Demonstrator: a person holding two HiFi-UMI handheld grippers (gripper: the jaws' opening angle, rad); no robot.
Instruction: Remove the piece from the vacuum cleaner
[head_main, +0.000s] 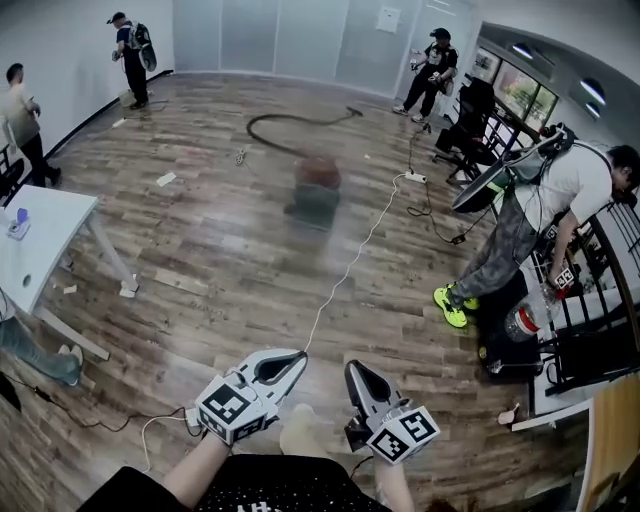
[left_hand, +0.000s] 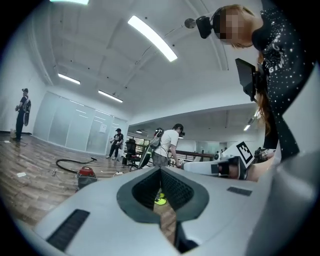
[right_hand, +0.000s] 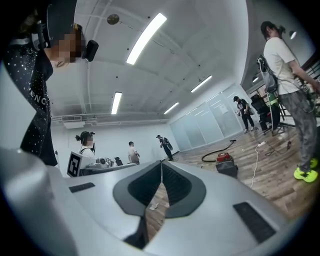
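Note:
The vacuum cleaner (head_main: 316, 190), a grey body with a red top, stands on the wooden floor far ahead of me, blurred in the head view. Its black hose (head_main: 290, 122) curls away behind it. The same vacuum cleaner (left_hand: 86, 175) shows small at the left of the left gripper view and small at the right as the vacuum cleaner (right_hand: 226, 163) in the right gripper view. My left gripper (head_main: 300, 358) and right gripper (head_main: 352, 368) are held low and close to my body, both shut and empty, far from the machine.
A white cable (head_main: 352, 262) runs across the floor from a power strip (head_main: 414, 178) toward me. A white table (head_main: 40, 245) stands at the left. A person in green shoes (head_main: 520, 225) bends by black racks at the right. Other people stand along the far walls.

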